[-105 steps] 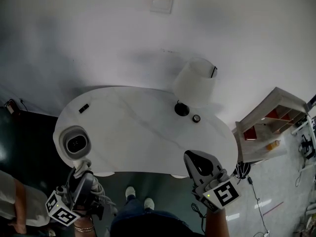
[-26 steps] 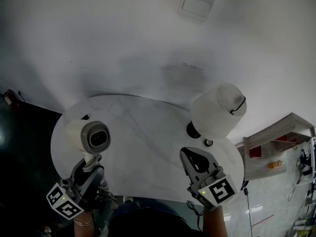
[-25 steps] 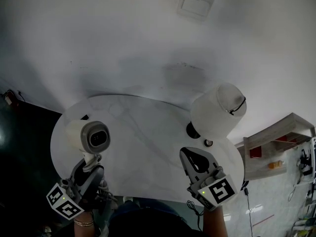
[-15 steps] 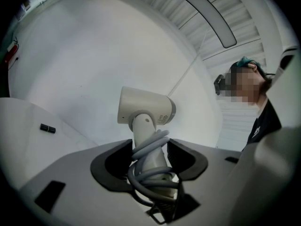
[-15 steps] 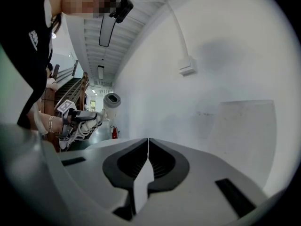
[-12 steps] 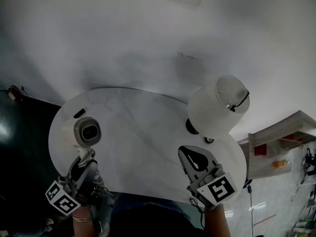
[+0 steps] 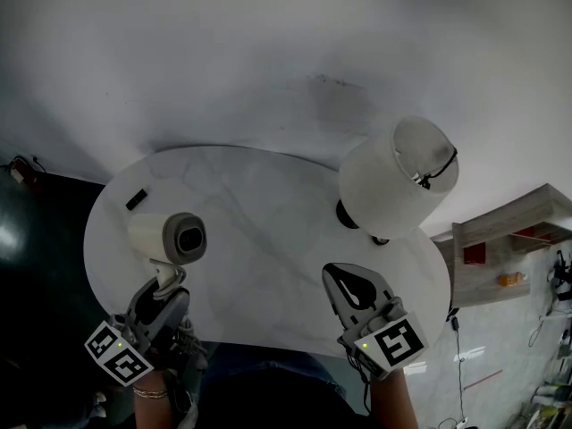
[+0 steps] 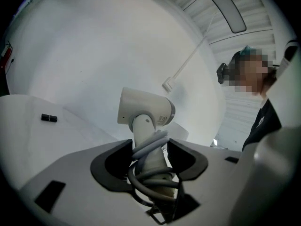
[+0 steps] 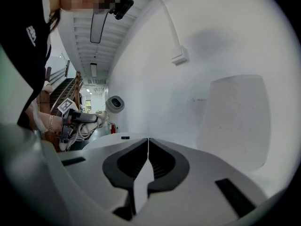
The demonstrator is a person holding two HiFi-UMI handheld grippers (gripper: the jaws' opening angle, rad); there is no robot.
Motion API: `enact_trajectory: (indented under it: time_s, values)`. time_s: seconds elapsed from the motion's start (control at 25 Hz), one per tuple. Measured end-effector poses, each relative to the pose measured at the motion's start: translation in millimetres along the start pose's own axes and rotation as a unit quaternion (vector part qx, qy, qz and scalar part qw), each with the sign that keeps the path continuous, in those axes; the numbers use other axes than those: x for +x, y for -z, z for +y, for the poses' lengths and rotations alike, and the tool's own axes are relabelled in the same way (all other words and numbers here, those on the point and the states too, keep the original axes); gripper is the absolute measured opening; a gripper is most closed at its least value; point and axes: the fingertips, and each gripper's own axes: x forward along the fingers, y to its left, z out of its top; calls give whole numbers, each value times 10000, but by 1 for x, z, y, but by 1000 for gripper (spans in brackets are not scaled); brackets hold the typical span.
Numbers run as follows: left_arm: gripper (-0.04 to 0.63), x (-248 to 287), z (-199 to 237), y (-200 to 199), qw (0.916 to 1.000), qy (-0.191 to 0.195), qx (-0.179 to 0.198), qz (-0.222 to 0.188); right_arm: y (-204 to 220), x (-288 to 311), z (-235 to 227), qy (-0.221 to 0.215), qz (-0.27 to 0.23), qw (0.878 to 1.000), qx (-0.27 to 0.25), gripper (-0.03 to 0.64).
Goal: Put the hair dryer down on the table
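My left gripper (image 7: 159, 295) is shut on the handle of a white hair dryer (image 7: 170, 237), held upright above the left part of the white marble table (image 7: 259, 239). Its grey cord is wound round the handle between the jaws. In the left gripper view the hair dryer (image 8: 144, 114) rises out of the left gripper (image 8: 150, 152), its barrel lying crosswise. My right gripper (image 7: 350, 291) hovers over the table's near right edge, shut with nothing in it. In the right gripper view, the right gripper (image 9: 148, 147) has its jaws meeting, and the hair dryer (image 9: 115, 104) shows far off at the left.
A white table lamp (image 7: 399, 179) with a dark base (image 7: 349, 214) stands at the table's right rear, close ahead of the right gripper. A small black object (image 7: 136, 199) lies at the far left. A wooden shelf (image 7: 514, 244) stands off to the right. White wall lies behind.
The left gripper has turned the hair dryer so its barrel points more to the right, and it sits slightly lower and nearer. The right gripper has barely moved.
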Motion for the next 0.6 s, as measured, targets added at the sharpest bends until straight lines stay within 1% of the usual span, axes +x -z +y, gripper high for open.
enact_trajectory:
  time_s: [0.16, 0.32, 0.44, 0.6]
  values:
    - [242, 12, 0, 7, 9992, 139, 34, 374, 2, 6, 1, 156, 111, 9996, 191, 20]
    - [242, 22, 2, 14, 9977, 299, -72, 609, 3, 12, 3, 261, 181, 9990, 299, 20]
    - [242, 29, 3, 19, 9965, 402, -106, 729, 14, 13, 3, 395, 326, 9978, 429, 20]
    - [242, 35, 9, 31, 9939, 471, -51, 995, 34, 16, 7, 502, 586, 9951, 617, 20]
